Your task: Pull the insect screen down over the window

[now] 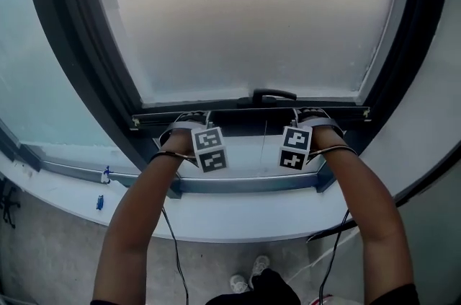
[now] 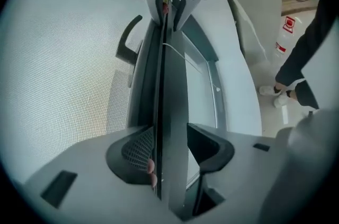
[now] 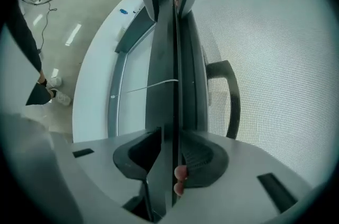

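In the head view the insect screen (image 1: 245, 15) covers most of the window, its bottom rail (image 1: 238, 111) lying level with the pull handle (image 1: 272, 95) at mid-rail; the left gripper (image 1: 189, 120) sits on the rail to the left of the handle and the right gripper (image 1: 312, 116) to its right, about equally far out; the lower window frame (image 1: 245, 184) lies below the handle, apart from the rail, so a short stretch seems left to cover; in the left gripper view the jaws are clenched on the rail, a pad pressing each face, with the handle further along and the mesh beside it; in the right gripper view the jaws likewise clamp the rail, pads tight on both faces, the handle just beyond them on the mesh side and the other gripper at the far end; judging from this, the pull should go straight down with both arms moving together, so the rail stays level with the handle centred and does not bind in the side tracks; the grip should be firm, and the pull should ease off as the rail nears the lower frame.
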A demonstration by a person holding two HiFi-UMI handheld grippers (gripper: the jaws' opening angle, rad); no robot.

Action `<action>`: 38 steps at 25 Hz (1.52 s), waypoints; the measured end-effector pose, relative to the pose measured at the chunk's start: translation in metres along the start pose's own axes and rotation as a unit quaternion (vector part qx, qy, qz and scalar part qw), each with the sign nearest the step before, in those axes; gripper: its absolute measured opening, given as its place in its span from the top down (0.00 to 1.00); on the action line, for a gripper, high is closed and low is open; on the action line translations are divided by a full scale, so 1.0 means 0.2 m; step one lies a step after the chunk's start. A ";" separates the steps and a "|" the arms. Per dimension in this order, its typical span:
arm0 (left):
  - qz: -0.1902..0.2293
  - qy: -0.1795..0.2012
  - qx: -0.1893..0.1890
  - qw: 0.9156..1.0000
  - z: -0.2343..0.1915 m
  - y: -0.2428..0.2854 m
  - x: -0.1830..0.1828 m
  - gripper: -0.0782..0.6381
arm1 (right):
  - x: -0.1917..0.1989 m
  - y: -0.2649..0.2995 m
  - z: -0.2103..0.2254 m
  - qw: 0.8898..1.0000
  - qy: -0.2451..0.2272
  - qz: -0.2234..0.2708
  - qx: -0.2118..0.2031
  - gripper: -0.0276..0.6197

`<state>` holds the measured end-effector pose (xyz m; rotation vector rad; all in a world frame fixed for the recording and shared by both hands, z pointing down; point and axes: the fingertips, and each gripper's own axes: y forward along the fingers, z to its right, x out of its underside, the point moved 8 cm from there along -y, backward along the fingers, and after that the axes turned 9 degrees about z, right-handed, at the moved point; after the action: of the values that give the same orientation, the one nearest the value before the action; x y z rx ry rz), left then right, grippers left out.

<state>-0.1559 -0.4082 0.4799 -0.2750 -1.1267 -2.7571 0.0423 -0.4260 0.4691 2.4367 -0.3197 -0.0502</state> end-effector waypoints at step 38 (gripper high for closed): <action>0.372 -0.484 -0.201 0.766 0.36 -0.90 -0.18 0.89 | -0.17 -1.00 -0.40 0.755 0.533 0.296 0.242 0.95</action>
<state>-0.1504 -0.2289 0.4003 -1.8724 -0.2953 -1.9775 0.0613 -0.2187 0.4021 2.2487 -0.5757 1.8115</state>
